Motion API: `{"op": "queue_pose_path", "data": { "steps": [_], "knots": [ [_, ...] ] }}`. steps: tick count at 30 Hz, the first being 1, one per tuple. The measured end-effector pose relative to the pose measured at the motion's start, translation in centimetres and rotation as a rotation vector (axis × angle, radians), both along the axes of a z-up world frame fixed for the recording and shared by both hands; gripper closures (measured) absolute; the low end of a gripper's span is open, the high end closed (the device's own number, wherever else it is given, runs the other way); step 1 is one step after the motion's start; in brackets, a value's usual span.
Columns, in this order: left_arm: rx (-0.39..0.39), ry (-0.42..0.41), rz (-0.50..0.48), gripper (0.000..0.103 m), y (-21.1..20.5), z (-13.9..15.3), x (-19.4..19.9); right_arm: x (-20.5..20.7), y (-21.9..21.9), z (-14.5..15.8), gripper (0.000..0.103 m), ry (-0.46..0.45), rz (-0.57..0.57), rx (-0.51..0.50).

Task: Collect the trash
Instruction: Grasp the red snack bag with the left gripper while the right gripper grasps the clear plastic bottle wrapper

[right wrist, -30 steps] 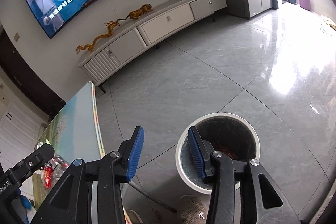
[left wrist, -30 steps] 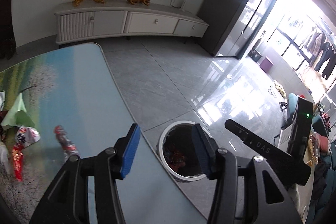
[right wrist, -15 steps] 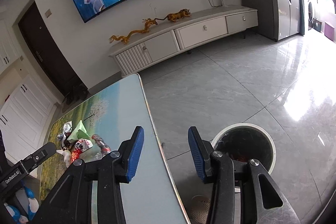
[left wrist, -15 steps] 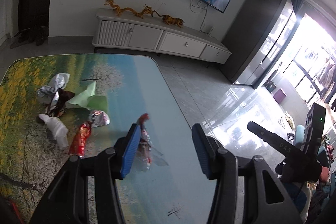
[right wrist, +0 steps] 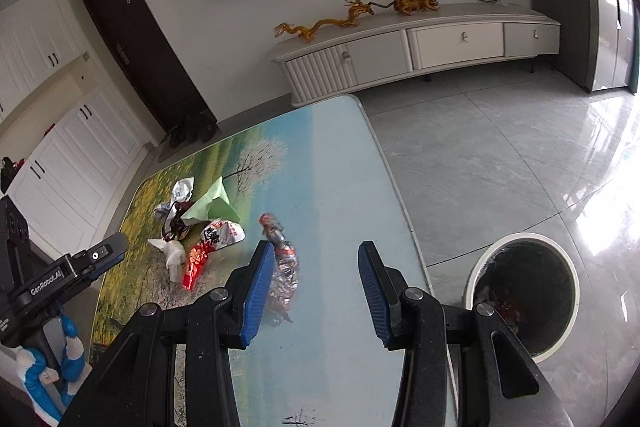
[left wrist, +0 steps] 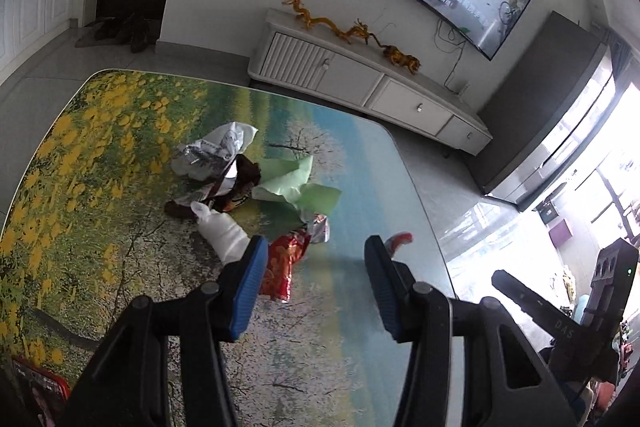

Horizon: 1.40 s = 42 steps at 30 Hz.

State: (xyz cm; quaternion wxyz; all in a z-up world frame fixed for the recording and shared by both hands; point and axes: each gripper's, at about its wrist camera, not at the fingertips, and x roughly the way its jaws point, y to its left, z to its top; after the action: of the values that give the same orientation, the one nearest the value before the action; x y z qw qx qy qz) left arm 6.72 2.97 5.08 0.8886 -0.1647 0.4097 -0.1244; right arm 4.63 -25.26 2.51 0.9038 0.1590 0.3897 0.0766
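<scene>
Both wrist views have swung off the floor and bin since a second ago; the landscape-print table (left wrist: 100,187) now fills the left wrist view, where earlier only its corner showed. Jaw spacing on both tongs is unchanged.

Landmark: the red foil wrapper (left wrist: 282,267).

Left of the wrapper, touching it: a white crumpled tissue (left wrist: 222,231). Behind the tissue, further up the table: a dark brown wrapper (left wrist: 240,183), and beyond that a white printed bag (left wrist: 212,151).

Behind and slightly right of the red wrapper: a sheet of pale green paper (left wrist: 300,187), with a silver foil packet (left wrist: 320,227) just beside the wrapper's upper end.

Left gripper (left wrist: 316,283): jaws released, parted, nothing between the pads. The left pad overlaps the red wrapper in view; contact cannot be determined.

Right of the red wrapper, apart from the pile: a crushed plastic bottle (right wrist: 282,259) with a red-printed label, lying flat on the blue part of the table (right wrist: 340,187).

Right gripper (right wrist: 316,287): jaws released, empty. Its left pad sits in front of the bottle; the bottle is not between the pads.

Far right, off the table on the grey tiled floor (right wrist: 500,155): a white trash bin (right wrist: 524,291), dark-lined, with some red litter inside.
</scene>
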Motion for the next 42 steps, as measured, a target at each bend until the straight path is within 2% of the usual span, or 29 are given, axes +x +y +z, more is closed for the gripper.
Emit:
{"op": "queue_pose_path", "data": {
  "steps": [11, 24, 29, 32, 34, 39, 42],
  "knots": [
    [0.114, 0.092, -0.076, 0.062, -3.3, -4.8, 3.5, 3.4, 4.3, -4.6, 0.062, 0.100, 0.156, -0.027],
    [0.185, 0.154, -0.101, 0.066, -5.3, -8.1, 6.8, 6.2, 5.0, -7.4, 0.063, 0.148, 0.195, -0.023],
    [0.203, 0.162, -0.113, 0.069, -6.2, -8.7, 6.9, 6.5, 4.9, -7.9, 0.069, 0.156, 0.202, -0.019],
    [0.209, 0.156, -0.119, 0.071, -6.7, -8.7, 6.8, 6.5, 5.0, -8.1, 0.075, 0.153, 0.202, -0.020],
    [0.210, 0.152, -0.123, 0.074, -6.9, -8.8, 6.8, 6.5, 5.1, -8.2, 0.082, 0.154, 0.206, -0.022],
    [0.179, 0.158, -0.131, 0.082, -7.0, -8.9, 6.6, 6.0, 4.8, -8.2, 0.092, 0.147, 0.206, -0.008],
    [0.155, 0.159, -0.125, 0.084, -6.7, -8.8, 6.3, 5.5, 4.5, -7.7, 0.094, 0.136, 0.200, -0.009]
  ]
}}
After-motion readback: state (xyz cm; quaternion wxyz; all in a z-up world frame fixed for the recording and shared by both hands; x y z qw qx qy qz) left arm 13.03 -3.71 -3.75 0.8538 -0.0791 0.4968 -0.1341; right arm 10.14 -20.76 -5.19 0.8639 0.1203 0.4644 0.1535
